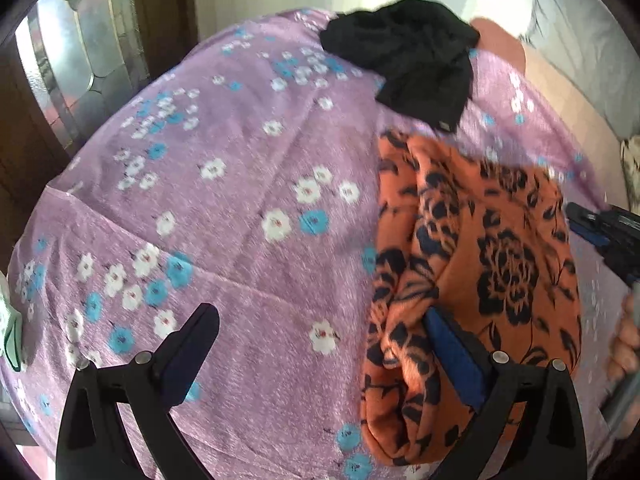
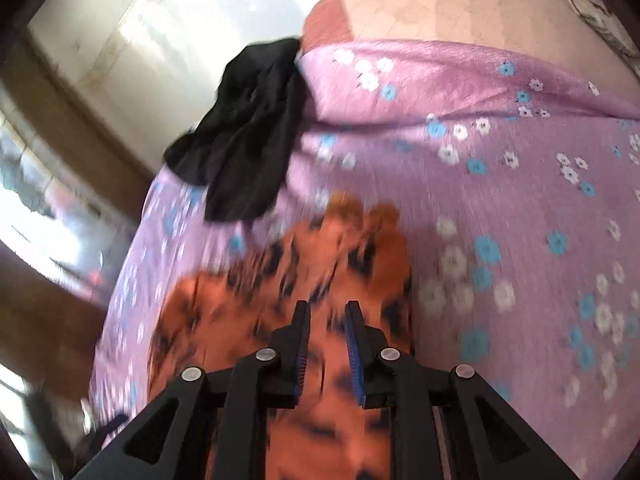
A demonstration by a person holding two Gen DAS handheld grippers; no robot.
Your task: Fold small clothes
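An orange garment with black flowers (image 1: 472, 272) lies folded on the purple flowered sheet (image 1: 240, 200). My left gripper (image 1: 320, 320) is open, its right finger resting on the garment's left edge. My right gripper (image 2: 328, 312) holds its fingers narrowly apart with the orange cloth (image 2: 280, 280) between them; the view is blurred and shows no firm grip. The right gripper also shows in the left wrist view (image 1: 600, 224) at the garment's right edge. A black garment (image 1: 412, 56) lies crumpled at the far edge of the sheet; it also shows in the right wrist view (image 2: 248, 132).
A pale cushion or mattress edge (image 2: 440, 12) lies beyond the sheet. A dark wooden frame with glass (image 1: 80, 60) stands at the left. A green and white item (image 1: 10, 332) sits at the sheet's left edge.
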